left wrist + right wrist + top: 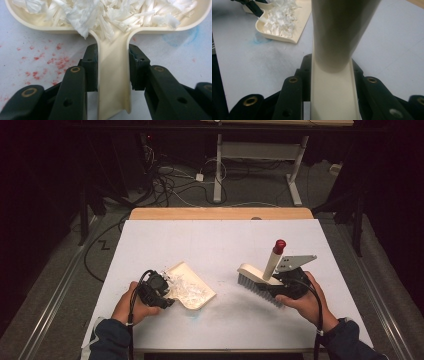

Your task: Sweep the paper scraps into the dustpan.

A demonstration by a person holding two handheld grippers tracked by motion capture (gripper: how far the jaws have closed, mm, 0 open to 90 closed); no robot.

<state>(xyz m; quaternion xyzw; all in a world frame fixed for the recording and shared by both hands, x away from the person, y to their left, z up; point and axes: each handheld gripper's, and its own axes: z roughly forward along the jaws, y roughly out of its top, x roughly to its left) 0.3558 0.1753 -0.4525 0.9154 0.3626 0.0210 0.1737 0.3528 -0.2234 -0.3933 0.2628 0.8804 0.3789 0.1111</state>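
Observation:
A cream dustpan [192,287] lies on the white table, loaded with white paper shreds [105,12]. My left gripper [159,292] is shut on the dustpan's handle [113,75], one pad on each side of it. To the right, a cream hand brush [257,280] with grey bristles and a red-tipped handle [279,245] is held just above the table. My right gripper [290,282] is shut on the brush's body [333,95], its handle rising close in front of that camera. The dustpan [279,22] sits far off to the upper left in the right gripper view.
The white table [220,245] carries faint red specks [50,62] beside the dustpan handle and a blue smudge [258,40] near the pan's lip. A wooden edge [220,213] runs along the far side. Cables and a desk frame [260,165] stand on the floor beyond.

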